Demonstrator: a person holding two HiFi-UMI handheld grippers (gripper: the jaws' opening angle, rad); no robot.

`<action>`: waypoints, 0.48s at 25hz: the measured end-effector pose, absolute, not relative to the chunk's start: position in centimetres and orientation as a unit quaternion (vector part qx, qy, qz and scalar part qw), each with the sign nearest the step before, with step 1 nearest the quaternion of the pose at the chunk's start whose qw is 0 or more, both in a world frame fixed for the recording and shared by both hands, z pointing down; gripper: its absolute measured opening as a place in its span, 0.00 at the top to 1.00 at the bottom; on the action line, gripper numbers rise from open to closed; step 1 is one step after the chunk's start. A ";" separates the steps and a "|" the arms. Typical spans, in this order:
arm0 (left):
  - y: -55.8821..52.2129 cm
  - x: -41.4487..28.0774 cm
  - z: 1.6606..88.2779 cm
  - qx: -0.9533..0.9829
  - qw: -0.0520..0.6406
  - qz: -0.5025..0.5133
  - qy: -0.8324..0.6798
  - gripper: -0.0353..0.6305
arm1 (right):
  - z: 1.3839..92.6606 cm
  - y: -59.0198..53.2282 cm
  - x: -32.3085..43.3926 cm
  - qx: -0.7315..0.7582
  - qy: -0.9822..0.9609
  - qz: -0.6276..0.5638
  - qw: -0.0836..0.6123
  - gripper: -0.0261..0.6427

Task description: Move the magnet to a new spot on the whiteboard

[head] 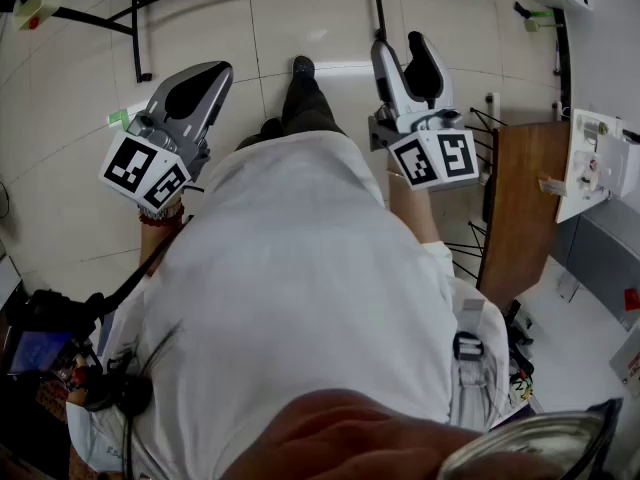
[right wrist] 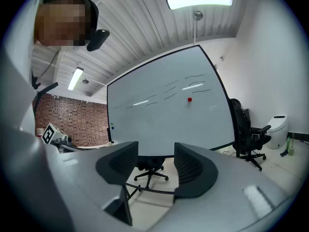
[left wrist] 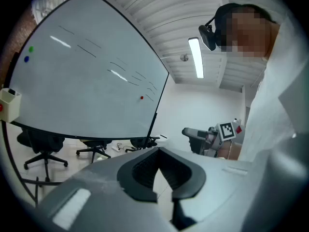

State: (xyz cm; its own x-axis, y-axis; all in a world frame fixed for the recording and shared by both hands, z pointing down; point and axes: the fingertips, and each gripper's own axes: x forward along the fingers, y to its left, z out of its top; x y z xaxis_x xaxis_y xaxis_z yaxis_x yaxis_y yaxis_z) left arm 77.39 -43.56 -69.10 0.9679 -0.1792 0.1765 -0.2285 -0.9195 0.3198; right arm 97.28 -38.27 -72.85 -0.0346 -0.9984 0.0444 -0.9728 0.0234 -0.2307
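The small red magnet (right wrist: pixel 189 99) sits on the whiteboard (right wrist: pixel 159 122). It lies far beyond the right gripper (right wrist: pixel 155 153), above the gap between its jaws and a little to their right. That gripper's jaws stand apart, with nothing between them but the distant floor and the legs of a chair under the board. In the left gripper view the same magnet (left wrist: pixel 141 97) shows above the jaws and slightly to their left, well off from them, near the board's (left wrist: pixel 82 81) far edge. The left gripper (left wrist: pixel 158 151) has its jaws together at the tips, and only a narrow wedge of space shows behind where they meet; it grips nothing. Far up and to the left of those jaws a green magnet (left wrist: pixel 31 49) sits just above a blue magnet (left wrist: pixel 26 59), close to the board's other edge. Black office chairs (left wrist: pixel 43 146) stand below the board, to the left of the jaws. Another chair (right wrist: pixel 248 129) stands to the right of the right gripper's jaws, beside the board. A brick wall (right wrist: pixel 72 122) lies off to those jaws' left. From the head view both grippers point away from the person's white shirt (head: pixel 300 288), over the tiled floor. The left gripper (head: pixel 205 73) looks closed there, and the right gripper (head: pixel 402 53) shows two separate fingers.
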 end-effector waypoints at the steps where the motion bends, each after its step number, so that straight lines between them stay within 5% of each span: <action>1: -44.1 78.6 -69.3 0.977 0.173 0.068 -0.101 0.95 | -72.7 -39.2 98.3 -0.689 0.715 -0.105 0.063 0.62; 12: -57.6 87.5 -70.5 0.970 0.161 0.040 -0.178 0.95 | -75.0 -52.6 110.6 -0.680 0.727 -0.082 0.050 0.68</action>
State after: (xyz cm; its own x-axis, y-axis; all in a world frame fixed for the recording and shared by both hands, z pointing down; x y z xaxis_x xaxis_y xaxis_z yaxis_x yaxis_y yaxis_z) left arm 87.46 -57.63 -70.50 0.9333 -0.3327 0.1353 -0.3585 -0.8849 0.2973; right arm 110.56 -52.62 -74.96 -0.0697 -0.9968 0.0384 -0.9803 0.0613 -0.1880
